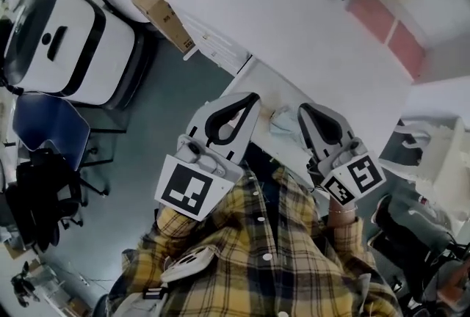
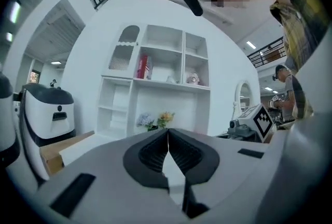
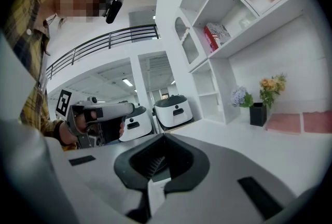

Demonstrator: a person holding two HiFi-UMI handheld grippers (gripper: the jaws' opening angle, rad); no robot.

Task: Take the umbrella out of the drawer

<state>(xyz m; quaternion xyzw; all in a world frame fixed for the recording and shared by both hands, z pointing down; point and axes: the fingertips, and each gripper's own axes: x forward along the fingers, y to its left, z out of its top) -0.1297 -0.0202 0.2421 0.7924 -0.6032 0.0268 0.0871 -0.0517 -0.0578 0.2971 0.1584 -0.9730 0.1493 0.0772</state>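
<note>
Holding both grippers shut and empty; umbrella not in sight

Left gripper [image 2: 167,132]: jaws closed tip to tip, nothing between them. Right gripper [image 3: 163,136]: likewise closed on nothing. Position: both held close to the person's chest, at the near edge of the white table [image 1: 294,29]. Umbrella: shown in no view. Drawer: not identifiable, so the umbrella's place relative to the fingers cannot be told. Expected handling: probably light, stiff along the shaft, with slippery fabric. Likely best taken at the handle or around the folded middle.
</note>
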